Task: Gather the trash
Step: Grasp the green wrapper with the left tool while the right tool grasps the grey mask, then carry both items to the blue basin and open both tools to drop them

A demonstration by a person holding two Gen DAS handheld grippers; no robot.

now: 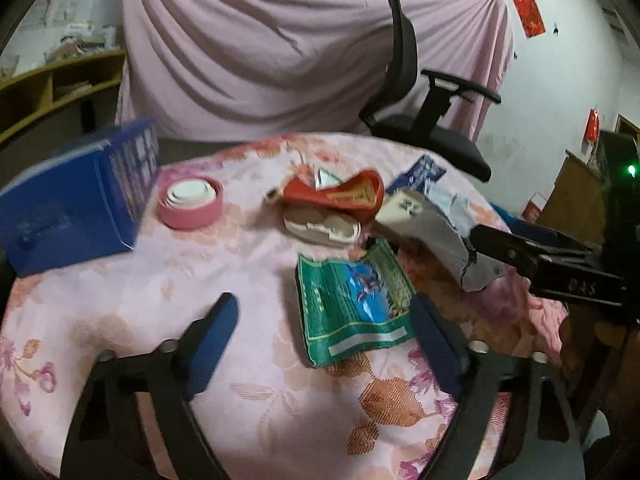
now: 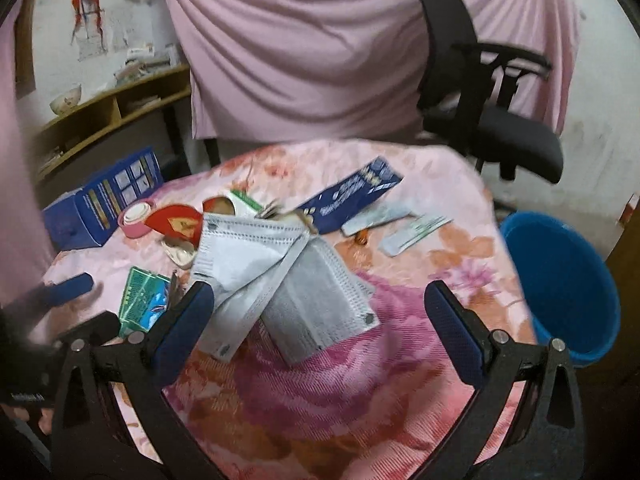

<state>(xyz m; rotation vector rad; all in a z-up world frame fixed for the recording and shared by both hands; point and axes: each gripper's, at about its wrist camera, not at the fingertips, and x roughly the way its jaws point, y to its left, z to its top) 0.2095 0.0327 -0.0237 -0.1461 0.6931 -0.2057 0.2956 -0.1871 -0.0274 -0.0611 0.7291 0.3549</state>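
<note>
Most of the job was still left. Trash lay all over the round table (image 2: 460, 256): a green wrapper (image 1: 354, 304), a red wrapper (image 1: 344, 194), grey face masks (image 2: 280, 276) and a blue packet (image 2: 352, 196). The blue bucket (image 2: 560, 280) stood off the table at about 3 o'clock, and its inside could not be seen. The left gripper (image 1: 324, 344) was wide open around the green wrapper, holding nothing. The right gripper (image 2: 320, 332) was wide open over the masks, empty too.
</note>
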